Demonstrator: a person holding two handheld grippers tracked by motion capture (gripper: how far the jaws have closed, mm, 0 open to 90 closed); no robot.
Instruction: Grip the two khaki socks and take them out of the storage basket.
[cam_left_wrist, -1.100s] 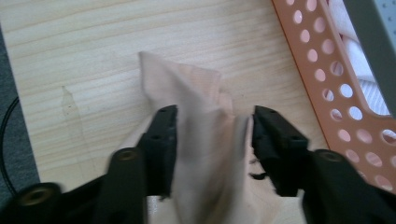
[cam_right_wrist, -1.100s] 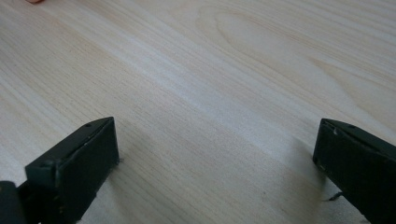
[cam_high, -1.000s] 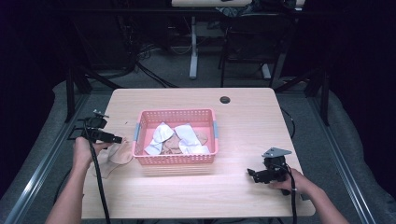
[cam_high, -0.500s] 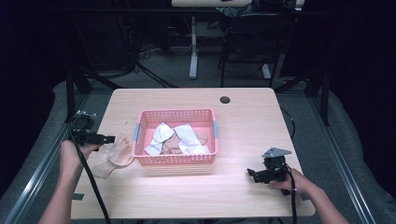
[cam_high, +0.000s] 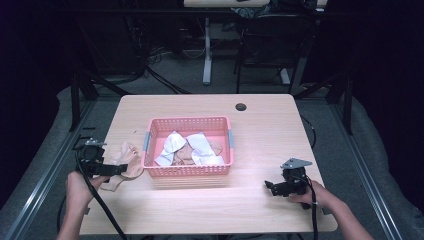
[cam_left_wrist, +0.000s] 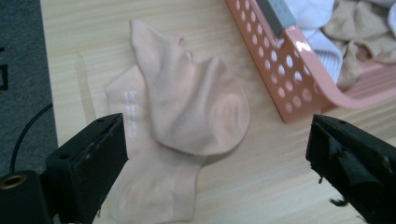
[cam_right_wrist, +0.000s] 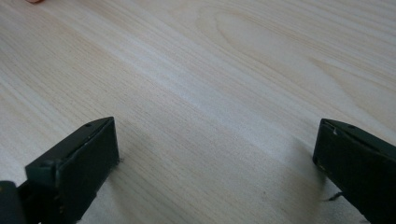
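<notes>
While the left gripper (cam_left_wrist: 215, 154) is hovering near the table's (cam_high: 210, 215) left edge, its jaws have just been opening and are now standing wide, gripping nothing, with the beige socks (cam_left_wrist: 182, 135) lying flat on the wood between and beyond them, just beside the pink basket (cam_left_wrist: 299, 70). Seen from the left gripper view, the socks are showing as two overlapping pieces, whereas the high view is giving the basket's (cam_high: 187, 170) white and beige contents. The right gripper (cam_right_wrist: 215, 158) is resting wide open over bare wood, well apart from the socks.

Dim lab or studio, wooden table (cam_high: 260, 210), metal floor rails (cam_high: 40, 175), floor cables (cam_high: 165, 80)
</notes>
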